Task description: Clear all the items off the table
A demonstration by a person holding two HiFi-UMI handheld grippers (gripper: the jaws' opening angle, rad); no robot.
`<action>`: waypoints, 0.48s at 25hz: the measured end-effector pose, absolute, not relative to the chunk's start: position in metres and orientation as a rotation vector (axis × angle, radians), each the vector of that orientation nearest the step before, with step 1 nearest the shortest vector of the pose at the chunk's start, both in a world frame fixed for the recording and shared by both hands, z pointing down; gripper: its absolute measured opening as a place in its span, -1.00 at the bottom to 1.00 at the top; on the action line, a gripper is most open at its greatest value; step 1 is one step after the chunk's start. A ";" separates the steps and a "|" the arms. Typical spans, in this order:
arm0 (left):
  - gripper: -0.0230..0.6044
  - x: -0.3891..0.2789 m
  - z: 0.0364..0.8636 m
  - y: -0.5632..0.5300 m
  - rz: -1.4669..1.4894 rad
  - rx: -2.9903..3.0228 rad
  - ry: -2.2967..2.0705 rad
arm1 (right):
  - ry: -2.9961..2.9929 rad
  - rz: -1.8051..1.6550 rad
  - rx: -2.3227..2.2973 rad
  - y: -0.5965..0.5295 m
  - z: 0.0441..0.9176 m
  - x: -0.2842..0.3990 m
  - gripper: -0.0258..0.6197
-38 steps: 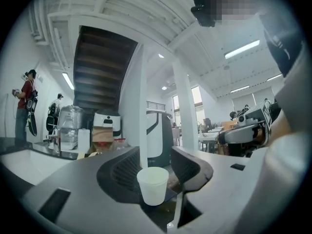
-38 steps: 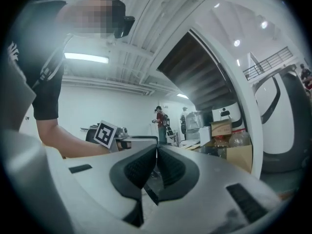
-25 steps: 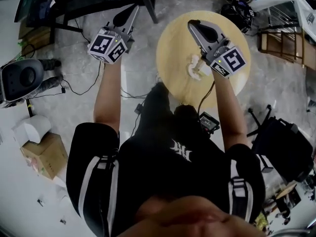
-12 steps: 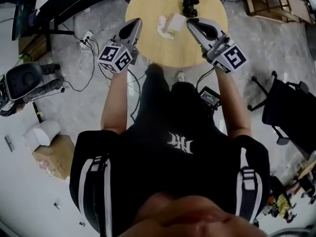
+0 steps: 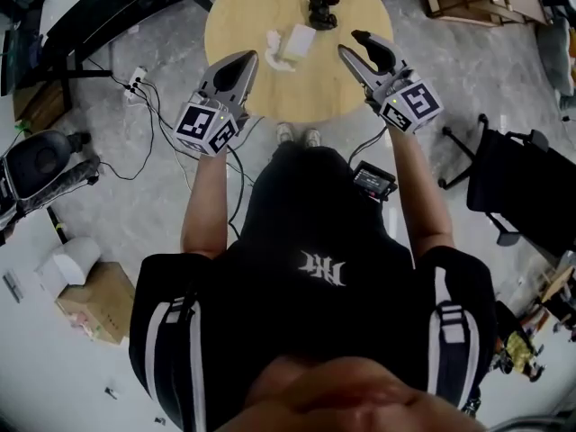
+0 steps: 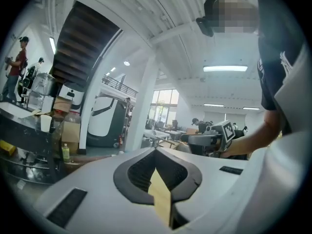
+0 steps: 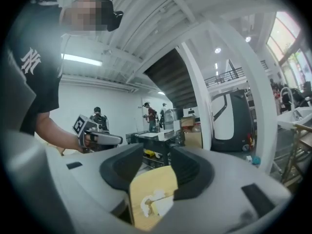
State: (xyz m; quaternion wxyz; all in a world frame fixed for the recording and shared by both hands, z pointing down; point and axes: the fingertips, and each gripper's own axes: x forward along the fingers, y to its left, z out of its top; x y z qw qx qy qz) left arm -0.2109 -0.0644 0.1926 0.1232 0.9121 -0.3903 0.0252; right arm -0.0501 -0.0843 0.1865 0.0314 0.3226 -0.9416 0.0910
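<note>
- Three items wait on the round wooden surface (image 5: 301,93): a crumpled white wad (image 5: 273,49) touches a flat white packet (image 5: 301,38) near the middle, and a small dark object (image 5: 321,7) sits apart toward the far side.
- The right gripper (image 5: 353,45) hovers over the near right edge. Its jaws are released and have just been opening, with nothing between them; in the right gripper view the gap frames the wad and the packet.
- The left gripper (image 5: 245,59) hangs at the near left edge, clenched and empty.
- The step in hand looks like the reach for a first item, probably the wad, which lies nearest the right gripper's line.
- Doing it well likely means spreading the jaws wider than the wad, coming in low, and centring it before closing gently, since soft paper needs little force.
- One risk is dragging the packet along with the wad. The packet lies flush and may need a pinch at one edge or a slide to the rim.
- The left gripper would have to open before it can take the dark object.
- A cabled concrete floor (image 5: 162,196) and a black chair (image 5: 526,196) surround the standing person.
</note>
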 end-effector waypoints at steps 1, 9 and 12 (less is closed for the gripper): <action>-0.89 -0.209 0.194 -0.067 0.052 2.667 -1.121 | -2.880 0.289 1.009 -0.092 0.194 -0.050 -0.23; -0.89 -0.189 0.253 -0.091 0.155 2.646 -1.160 | -2.748 0.470 1.143 -0.187 0.300 -0.053 -0.11; -0.89 -0.193 0.277 -0.098 0.166 2.609 -1.195 | -2.687 0.522 1.134 -0.217 0.347 -0.053 0.09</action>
